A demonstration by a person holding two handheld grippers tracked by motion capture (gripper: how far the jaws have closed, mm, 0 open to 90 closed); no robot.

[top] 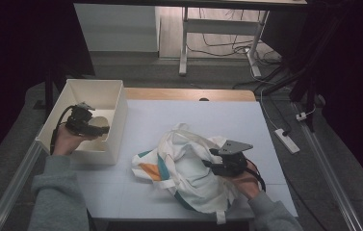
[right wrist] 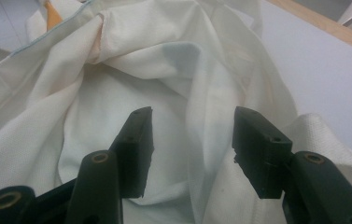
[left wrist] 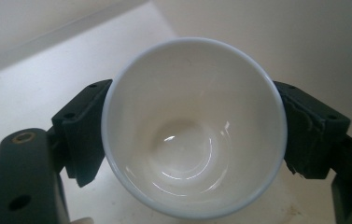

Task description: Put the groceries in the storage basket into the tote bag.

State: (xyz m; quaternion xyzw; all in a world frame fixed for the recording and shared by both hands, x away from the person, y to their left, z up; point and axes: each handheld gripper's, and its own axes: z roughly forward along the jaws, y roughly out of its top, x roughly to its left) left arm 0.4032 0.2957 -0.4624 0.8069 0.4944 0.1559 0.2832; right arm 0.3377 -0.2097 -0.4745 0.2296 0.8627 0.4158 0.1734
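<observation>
Glossy white ceramic cup (left wrist: 193, 128) clamped across its rim by my left gripper (top: 88, 123), held inside the open white rectangular box (top: 117, 113) at desk left; smooth glaze could slip if I tilt; cup empty; right gripper (right wrist: 192, 140), jaws apart, hovers over the crumpled cream cloth tote bag (top: 188, 168), contents hidden.

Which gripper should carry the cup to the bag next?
Left. The left gripper is already shut on the cup over the box. The right gripper is open at the bag, probably best placed to hold it open.
</observation>
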